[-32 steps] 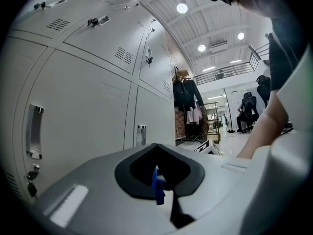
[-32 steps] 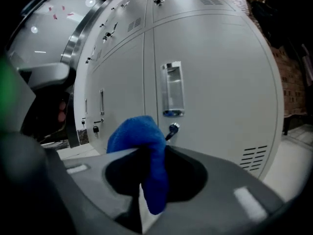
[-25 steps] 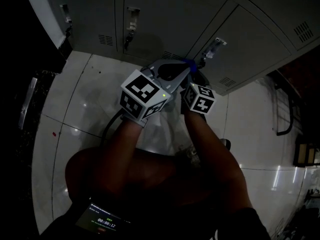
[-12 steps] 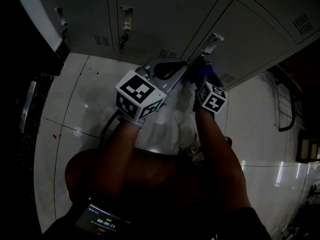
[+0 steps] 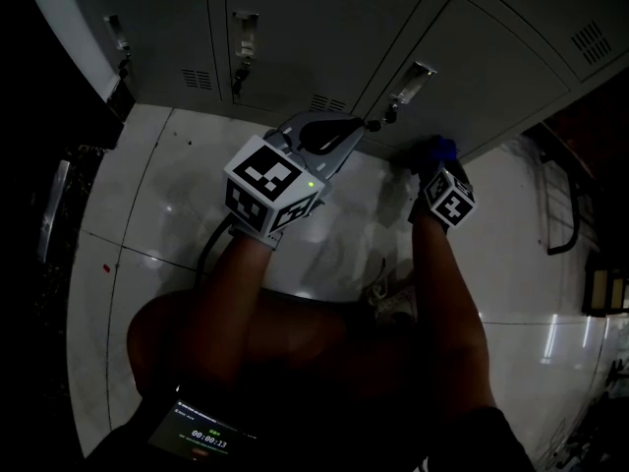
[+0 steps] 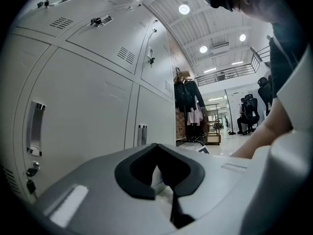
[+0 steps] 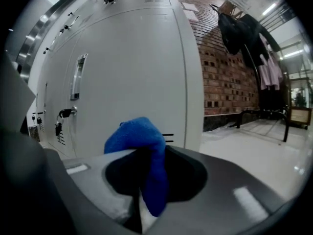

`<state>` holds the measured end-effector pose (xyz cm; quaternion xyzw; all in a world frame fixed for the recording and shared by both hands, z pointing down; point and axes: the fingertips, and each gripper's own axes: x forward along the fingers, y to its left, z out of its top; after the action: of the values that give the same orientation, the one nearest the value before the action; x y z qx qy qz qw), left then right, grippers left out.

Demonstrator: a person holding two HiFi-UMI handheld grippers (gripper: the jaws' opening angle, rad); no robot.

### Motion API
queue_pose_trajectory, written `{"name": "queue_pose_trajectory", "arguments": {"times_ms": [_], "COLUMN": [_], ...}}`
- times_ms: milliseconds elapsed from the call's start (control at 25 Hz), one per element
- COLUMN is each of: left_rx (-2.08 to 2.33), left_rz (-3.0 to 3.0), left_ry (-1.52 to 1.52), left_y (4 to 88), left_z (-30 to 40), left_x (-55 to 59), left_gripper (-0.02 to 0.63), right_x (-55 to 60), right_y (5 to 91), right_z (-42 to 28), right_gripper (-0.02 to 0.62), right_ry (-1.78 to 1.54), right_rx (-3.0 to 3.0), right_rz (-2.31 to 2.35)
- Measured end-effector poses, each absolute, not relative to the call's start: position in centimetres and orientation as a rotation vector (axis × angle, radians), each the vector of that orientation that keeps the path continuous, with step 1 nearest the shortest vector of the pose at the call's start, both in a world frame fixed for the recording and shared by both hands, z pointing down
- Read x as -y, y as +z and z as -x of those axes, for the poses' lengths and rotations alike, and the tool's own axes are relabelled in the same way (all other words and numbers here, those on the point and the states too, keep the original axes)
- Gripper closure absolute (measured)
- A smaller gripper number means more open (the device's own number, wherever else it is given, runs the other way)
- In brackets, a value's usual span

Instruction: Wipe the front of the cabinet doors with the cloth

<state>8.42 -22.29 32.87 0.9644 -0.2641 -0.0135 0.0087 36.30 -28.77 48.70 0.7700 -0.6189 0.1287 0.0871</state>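
Observation:
The blue cloth (image 7: pixel 140 140) is bunched between the jaws of my right gripper (image 7: pixel 145 181), which is shut on it. In the head view the cloth (image 5: pixel 438 148) presses low against the grey cabinet door (image 5: pixel 491 77), right of its handle (image 5: pixel 411 80), with the right gripper (image 5: pixel 438 165) behind it. In the right gripper view the pale door (image 7: pixel 132 72) fills the left side. My left gripper (image 5: pixel 332 138) hovers close to the doors further left, shut with nothing in it. The left gripper (image 6: pixel 159 166) looks along the door fronts (image 6: pixel 78 111).
Handles with locks and keys stick out of the doors (image 5: pixel 243 32). The floor is glossy white tile (image 5: pixel 157 214). A dark rail (image 5: pixel 562 214) stands at the right. A brick wall (image 7: pixel 230 82), a bench (image 7: pixel 264 115), a coat rack (image 6: pixel 188 94) and a seated person (image 6: pixel 244 119) lie beyond.
My right gripper has slid to the right along the foot of the door with the cloth, away from the left gripper. The left gripper has hardly moved.

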Motion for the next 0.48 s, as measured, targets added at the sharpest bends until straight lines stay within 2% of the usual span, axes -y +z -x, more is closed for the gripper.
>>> {"name": "queue_pose_trajectory", "arguments": {"times_ms": [200,320,480], "left_rx": [0.821,0.819,0.834], "left_rz": [-3.011,-3.015,-3.008], "left_ry": [-0.039,-0.040,-0.044], "left_y": [33.0,32.9,32.9], "left_z": [-8.5,-8.5,-8.2], "left_x": [22.3,22.4,22.6], "left_gripper": [0.606,0.606,0.606], "right_x": [26.9,25.2,24.1], "right_y": [48.1,48.2,46.0], "right_z": [-42.8,-46.8,-48.4], "right_gripper": [0.518,0.518,0.518], "right_ry": [0.358,0.457,0.447], "right_rx": [1.682,1.592,1.577], "right_rz": [-2.417,-2.543,-2.594]}}
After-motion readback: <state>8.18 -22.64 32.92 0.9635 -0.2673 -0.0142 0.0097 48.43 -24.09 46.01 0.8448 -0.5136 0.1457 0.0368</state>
